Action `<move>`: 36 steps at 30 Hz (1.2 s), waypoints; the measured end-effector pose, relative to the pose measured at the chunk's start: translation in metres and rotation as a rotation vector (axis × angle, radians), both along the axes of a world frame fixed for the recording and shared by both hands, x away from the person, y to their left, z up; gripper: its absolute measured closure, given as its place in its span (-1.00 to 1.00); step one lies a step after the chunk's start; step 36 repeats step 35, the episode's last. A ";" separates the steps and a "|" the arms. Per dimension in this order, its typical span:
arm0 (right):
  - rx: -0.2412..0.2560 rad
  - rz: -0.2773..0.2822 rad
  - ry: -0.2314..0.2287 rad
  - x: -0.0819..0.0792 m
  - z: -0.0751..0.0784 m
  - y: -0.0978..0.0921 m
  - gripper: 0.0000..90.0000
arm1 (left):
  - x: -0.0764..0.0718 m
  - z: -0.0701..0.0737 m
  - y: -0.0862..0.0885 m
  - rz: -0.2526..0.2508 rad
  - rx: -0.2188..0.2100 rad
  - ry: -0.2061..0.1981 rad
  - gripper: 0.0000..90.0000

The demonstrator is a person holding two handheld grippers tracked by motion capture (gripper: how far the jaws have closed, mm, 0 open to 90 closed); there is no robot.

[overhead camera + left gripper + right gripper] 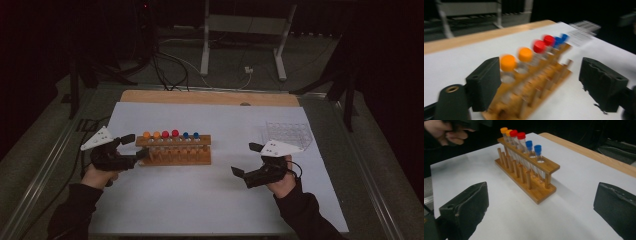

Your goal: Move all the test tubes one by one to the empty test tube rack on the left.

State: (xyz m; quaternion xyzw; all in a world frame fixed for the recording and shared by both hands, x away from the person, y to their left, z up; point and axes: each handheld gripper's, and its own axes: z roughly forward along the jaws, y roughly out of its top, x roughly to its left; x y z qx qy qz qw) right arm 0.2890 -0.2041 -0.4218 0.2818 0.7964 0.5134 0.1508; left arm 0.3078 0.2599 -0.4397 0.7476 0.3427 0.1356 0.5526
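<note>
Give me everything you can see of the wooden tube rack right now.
The wooden rack stands upright on the white sheet: a flat base, a row of pegs, and a top bar holding six capped tubes, two orange, two red, two blue. The left gripper, jaws open, straddles its orange end; contact is unclear.

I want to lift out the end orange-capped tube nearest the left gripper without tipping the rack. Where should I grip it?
Grip the round orange cap of the clear upright tube from above; the wooden rack hides its body, and only the cap stands clear.
</note>
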 end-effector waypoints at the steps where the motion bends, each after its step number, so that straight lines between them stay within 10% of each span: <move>1: 0.000 -0.003 0.004 0.000 -0.001 -0.001 -1.00 | -0.004 0.000 -0.001 -0.008 0.010 -0.004 -0.74; 16: -0.055 -0.033 0.006 -0.003 -0.021 -0.014 -1.00 | -0.047 -0.022 -0.036 -0.170 0.094 -0.045 -0.97; 36: -0.103 -0.029 -0.015 -0.002 -0.037 -0.010 -1.00 | -0.051 -0.057 -0.046 -0.212 0.146 0.014 -0.98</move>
